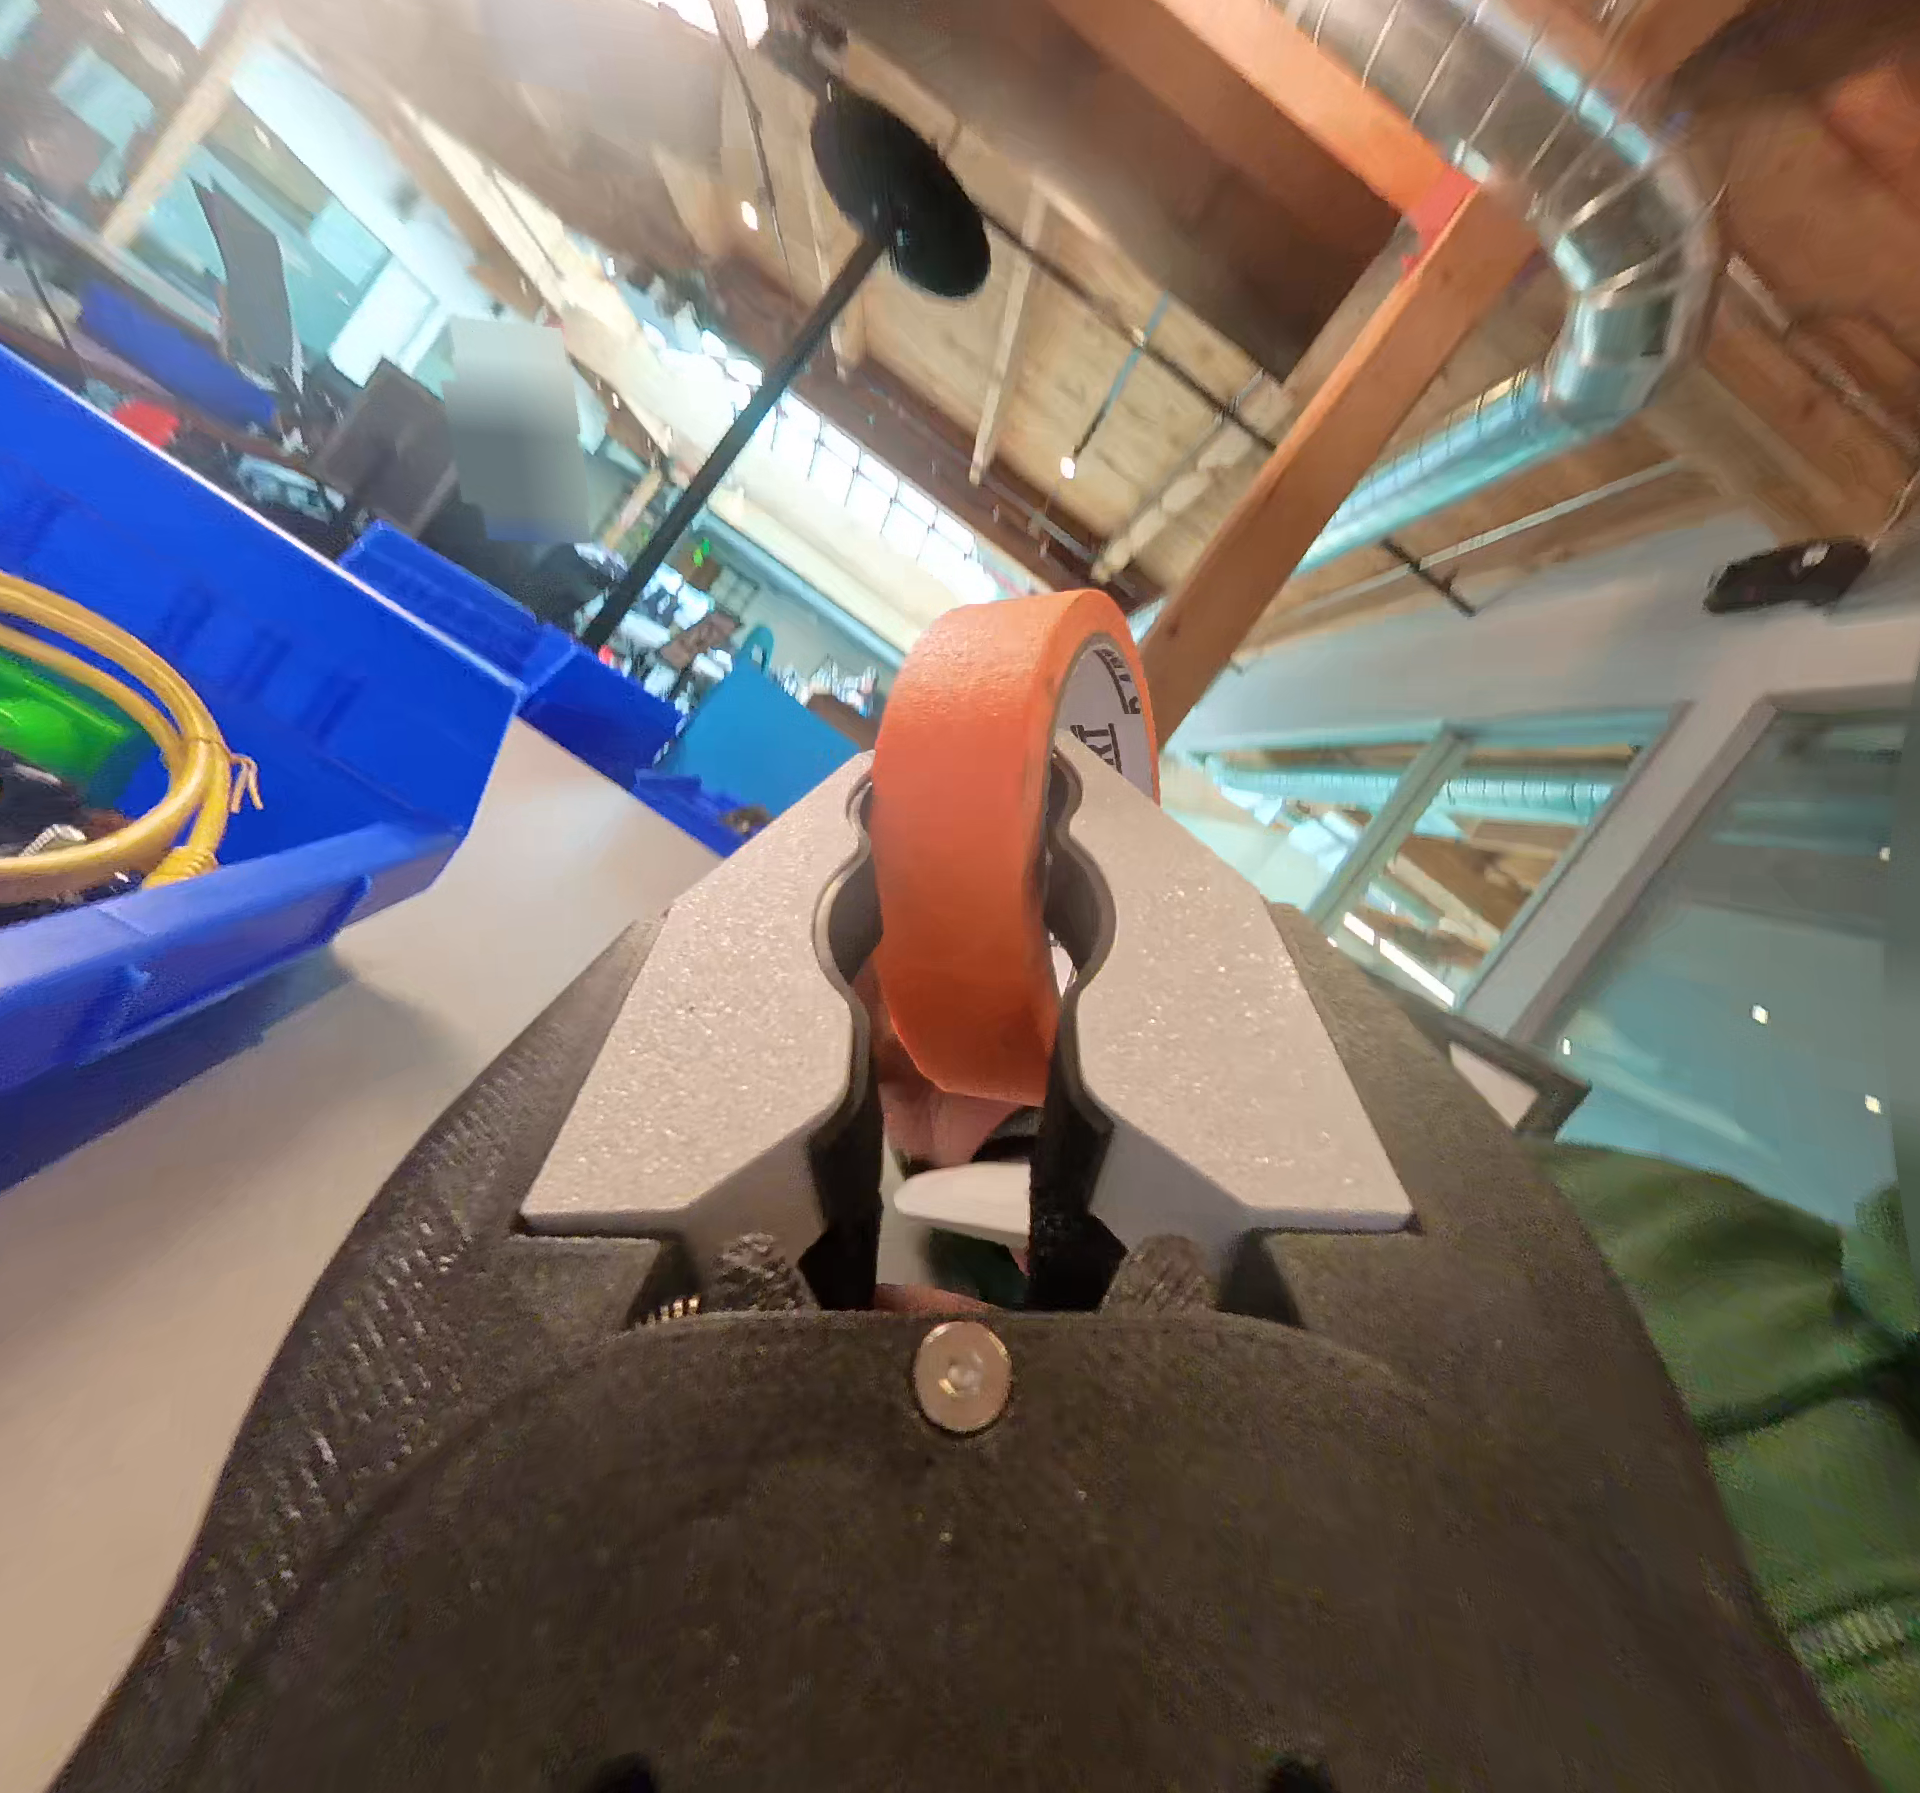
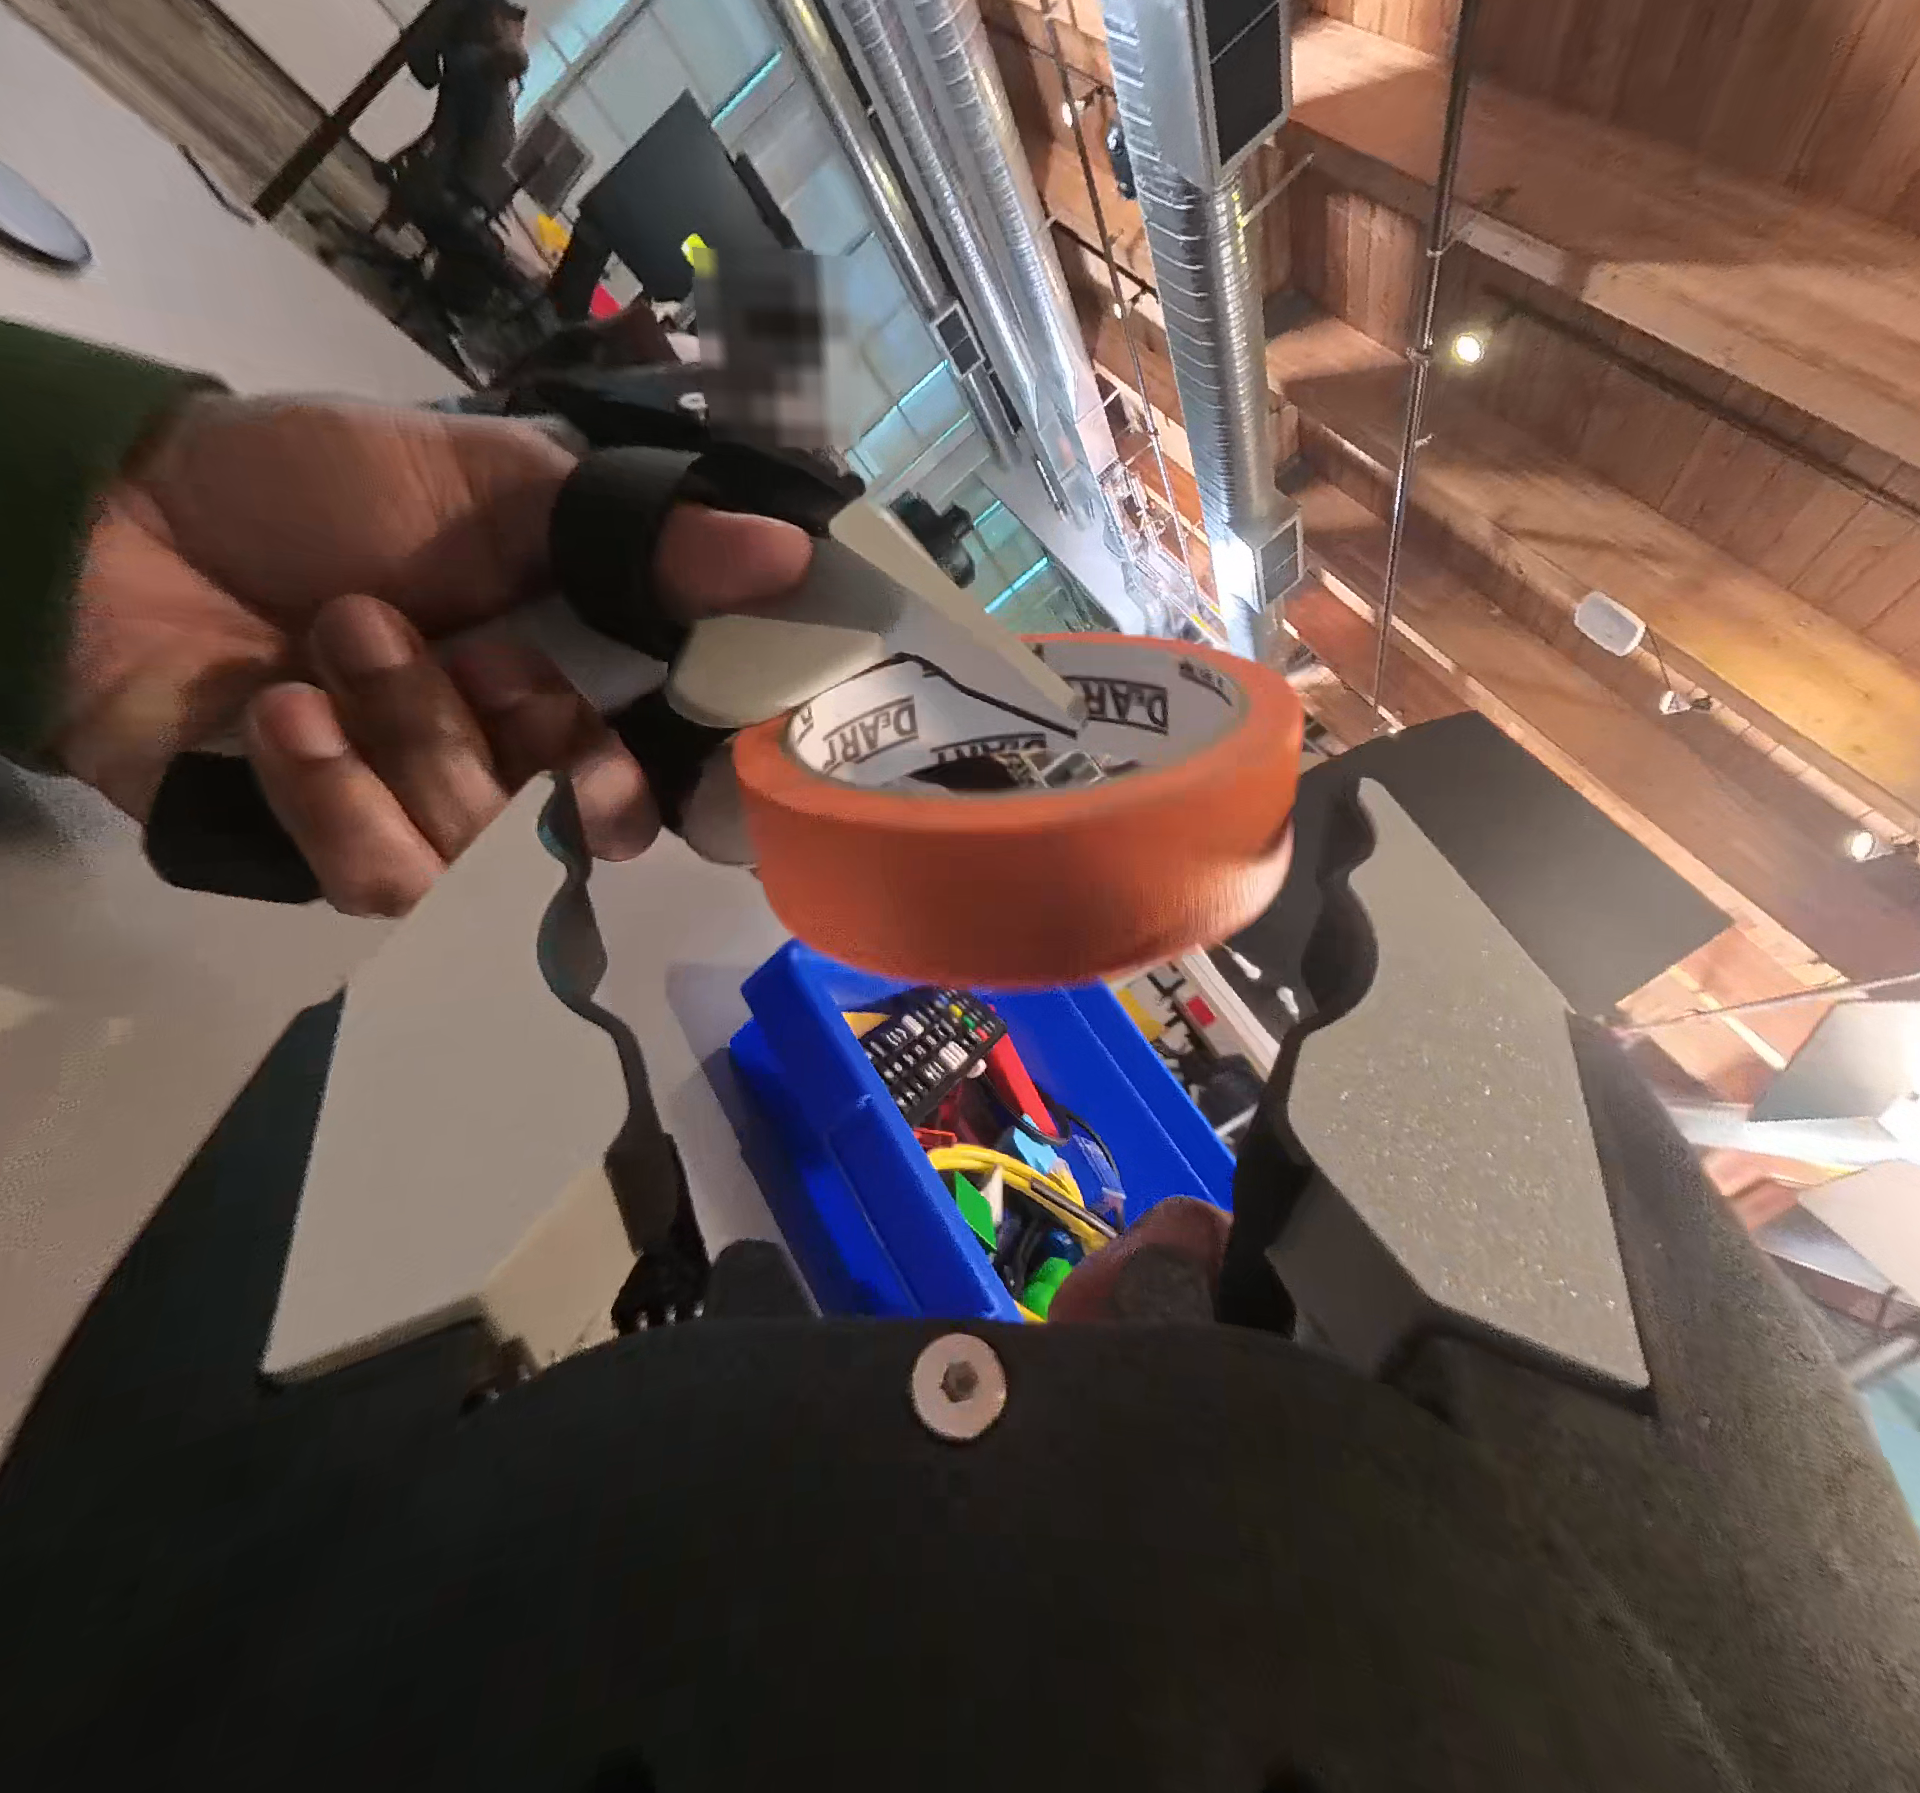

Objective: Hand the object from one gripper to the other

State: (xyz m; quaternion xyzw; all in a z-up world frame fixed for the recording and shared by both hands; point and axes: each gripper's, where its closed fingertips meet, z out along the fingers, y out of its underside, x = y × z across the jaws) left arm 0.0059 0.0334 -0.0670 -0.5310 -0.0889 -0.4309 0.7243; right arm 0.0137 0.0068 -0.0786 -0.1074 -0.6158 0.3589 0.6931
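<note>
While the left gripper (image 1: 961, 912) clamps the orange tape roll (image 1: 971, 839) at twelve o'clock, the spread right gripper (image 2: 956, 870) should centre its fingers, then squeeze before release.

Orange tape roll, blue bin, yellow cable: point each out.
Orange tape roll (image 2: 1013, 870): right wrist view, outer orange band.
Blue bin (image 2: 883, 1187): right wrist view, near side wall.
Yellow cable (image 1: 192, 756): left wrist view, coil's outer loop.
</note>
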